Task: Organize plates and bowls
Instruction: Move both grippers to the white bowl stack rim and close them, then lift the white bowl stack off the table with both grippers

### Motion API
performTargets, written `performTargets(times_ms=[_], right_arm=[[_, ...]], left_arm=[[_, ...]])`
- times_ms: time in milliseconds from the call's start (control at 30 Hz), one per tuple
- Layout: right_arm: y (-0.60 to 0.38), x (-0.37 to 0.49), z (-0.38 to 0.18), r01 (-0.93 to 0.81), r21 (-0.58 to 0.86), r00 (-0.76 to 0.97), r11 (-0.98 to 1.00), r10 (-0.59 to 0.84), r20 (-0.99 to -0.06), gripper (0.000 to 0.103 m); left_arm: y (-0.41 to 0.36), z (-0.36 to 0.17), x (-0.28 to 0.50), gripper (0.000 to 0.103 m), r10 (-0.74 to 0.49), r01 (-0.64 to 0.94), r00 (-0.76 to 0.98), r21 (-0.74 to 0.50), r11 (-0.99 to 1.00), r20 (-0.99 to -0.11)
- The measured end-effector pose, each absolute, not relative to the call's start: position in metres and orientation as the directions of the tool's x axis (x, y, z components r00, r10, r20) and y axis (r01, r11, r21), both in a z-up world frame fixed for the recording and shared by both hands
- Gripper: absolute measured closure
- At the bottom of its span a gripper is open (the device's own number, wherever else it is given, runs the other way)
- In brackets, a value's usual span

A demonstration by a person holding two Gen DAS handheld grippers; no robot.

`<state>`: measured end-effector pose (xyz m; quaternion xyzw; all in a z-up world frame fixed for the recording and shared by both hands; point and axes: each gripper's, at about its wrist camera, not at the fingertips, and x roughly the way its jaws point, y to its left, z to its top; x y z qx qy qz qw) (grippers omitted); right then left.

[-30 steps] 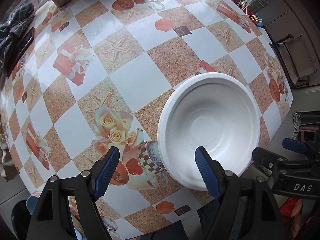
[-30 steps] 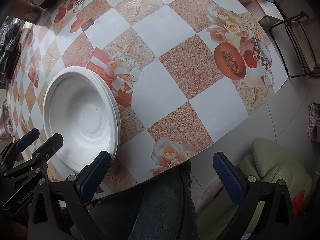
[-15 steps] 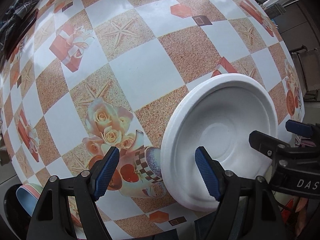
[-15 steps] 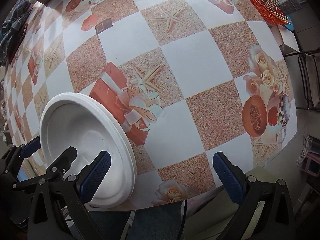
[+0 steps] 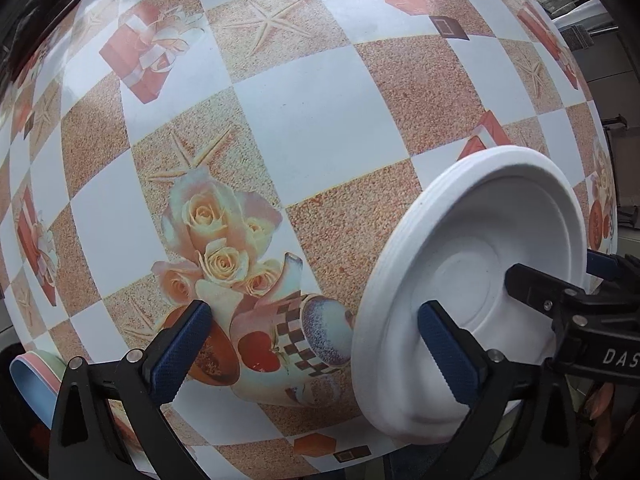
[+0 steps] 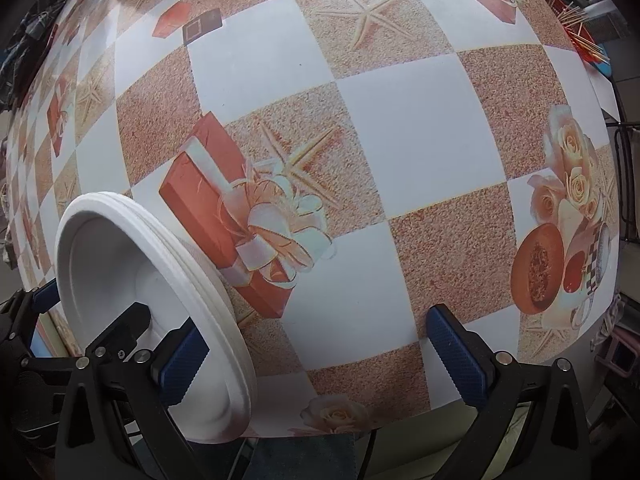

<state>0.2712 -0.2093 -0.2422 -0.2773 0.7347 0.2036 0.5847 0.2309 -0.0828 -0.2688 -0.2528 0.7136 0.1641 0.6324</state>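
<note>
A stack of white foam plates (image 5: pixel 472 264) lies near the table's front edge, between my two grippers; its layered rim shows in the right wrist view (image 6: pixel 120 280). My left gripper (image 5: pixel 316 344) is open, its right finger (image 5: pixel 444 344) over the stack's bowl and its left finger over the tablecloth. My right gripper (image 6: pixel 320 352) is open, its left finger (image 6: pixel 180 364) over the stack's inside near the right rim. Neither gripper holds anything. Each gripper's tip shows in the other's view.
The table (image 5: pixel 304 92) has a checked cloth printed with roses, starfish and gift boxes. Pastel plates (image 5: pixel 36 376) peek in at the lower left of the left wrist view. A red basket of sticks (image 6: pixel 580 28) stands at the table's far right. A chair (image 6: pixel 624 184) stands beyond the right edge.
Both grippers have come down and forward toward the table, closing in on the white stack from either side. Both stay open. The stack has not moved.
</note>
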Motion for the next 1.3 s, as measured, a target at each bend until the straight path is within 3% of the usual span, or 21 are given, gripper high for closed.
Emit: performTargets(times_ms=[467, 567, 667, 733, 800, 900, 967, 1300], right_arm=[[-0.216, 0.269, -0.242, -0.643, -0.027, -0.169, 0.766, -0.176, -0.970, 0.000], [-0.215, 0.272, -0.243, -0.640, -0.039, -0.167, 0.768, -0.189, -0.968, 0.000], [-0.211, 0.268, -0.238, -0.651, -0.026, -0.157, 0.759, -0.168, -0.973, 0.010], [-0.208, 0.263, -0.236, -0.657, -0.017, -0.155, 0.754, -0.158, -0.975, 0.022], [-0.204, 0.258, -0.232, -0.665, -0.003, -0.159, 0.747, -0.145, -0.977, 0.035], [-0.194, 0.249, -0.229, -0.675, 0.041, -0.187, 0.736, -0.117, -0.975, 0.066], [-0.189, 0.243, -0.229, -0.676, 0.052, -0.201, 0.735, -0.117, -0.972, 0.075], [-0.170, 0.187, -0.234, -0.715, 0.045, -0.216, 0.697, -0.160, -0.963, 0.074]], left_arm=[[-0.091, -0.265, 0.230, 0.000, -0.148, -0.586, -0.078, -0.074, 0.807, -0.986], [-0.092, -0.262, 0.237, 0.008, -0.142, -0.550, -0.080, -0.074, 0.832, -0.987], [-0.102, -0.253, 0.241, 0.029, -0.151, -0.503, -0.055, -0.104, 0.858, -0.987], [-0.107, -0.250, 0.243, 0.050, -0.173, -0.481, -0.043, -0.132, 0.867, -0.984], [-0.112, -0.248, 0.245, 0.063, -0.196, -0.460, -0.034, -0.158, 0.874, -0.980], [-0.112, -0.248, 0.243, 0.064, -0.195, -0.453, -0.031, -0.160, 0.877, -0.980], [-0.113, -0.247, 0.239, 0.066, -0.191, -0.444, -0.030, -0.158, 0.882, -0.981], [-0.100, -0.249, 0.174, 0.065, -0.171, -0.463, -0.031, -0.137, 0.876, -0.985]])
